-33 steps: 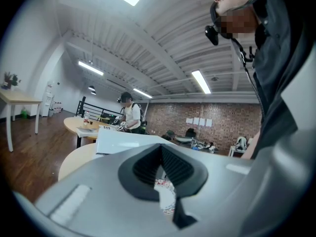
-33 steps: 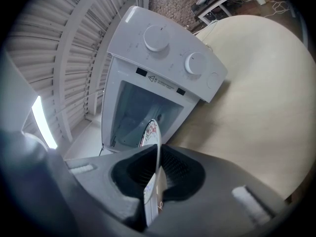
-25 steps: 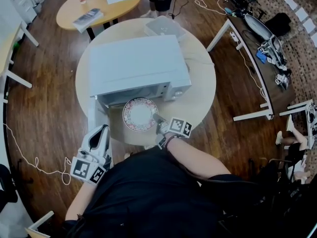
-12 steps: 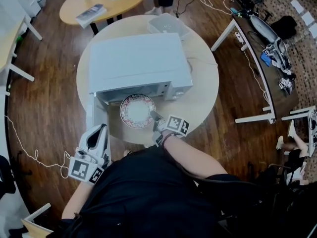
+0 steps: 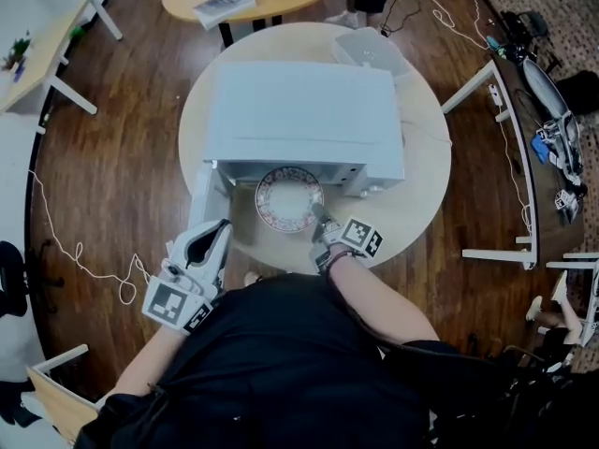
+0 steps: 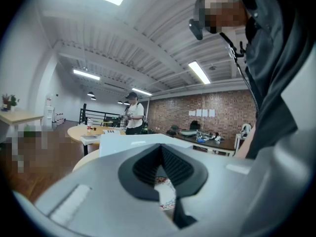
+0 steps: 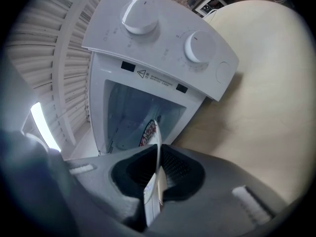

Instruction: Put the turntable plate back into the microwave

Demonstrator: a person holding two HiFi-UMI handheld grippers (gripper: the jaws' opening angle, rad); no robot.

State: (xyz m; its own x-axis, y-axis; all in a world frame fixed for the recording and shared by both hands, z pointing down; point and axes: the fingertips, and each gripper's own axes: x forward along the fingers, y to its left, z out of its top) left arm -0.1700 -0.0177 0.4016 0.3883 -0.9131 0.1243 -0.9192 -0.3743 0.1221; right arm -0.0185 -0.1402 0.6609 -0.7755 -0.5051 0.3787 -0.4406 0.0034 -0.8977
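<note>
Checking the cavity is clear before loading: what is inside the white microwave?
Bare walls, and the far edge of the round floral-rimmed plate, held in the right gripper, reaching into the white microwave. The plate hides some of the cavity.

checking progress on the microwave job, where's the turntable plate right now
Head view, centre: the turntable plate is at the open front of the microwave, its near-right rim pinched by the right hand-held gripper.

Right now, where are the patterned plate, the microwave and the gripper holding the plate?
plate (image 5: 288, 197), head view: its white centre, at the microwave's open front.
microwave (image 5: 299, 110), head view: the middle of its flat top.
right gripper (image 5: 321, 221), head view: the jaw tips, pinched on the plate's near rim.
</note>
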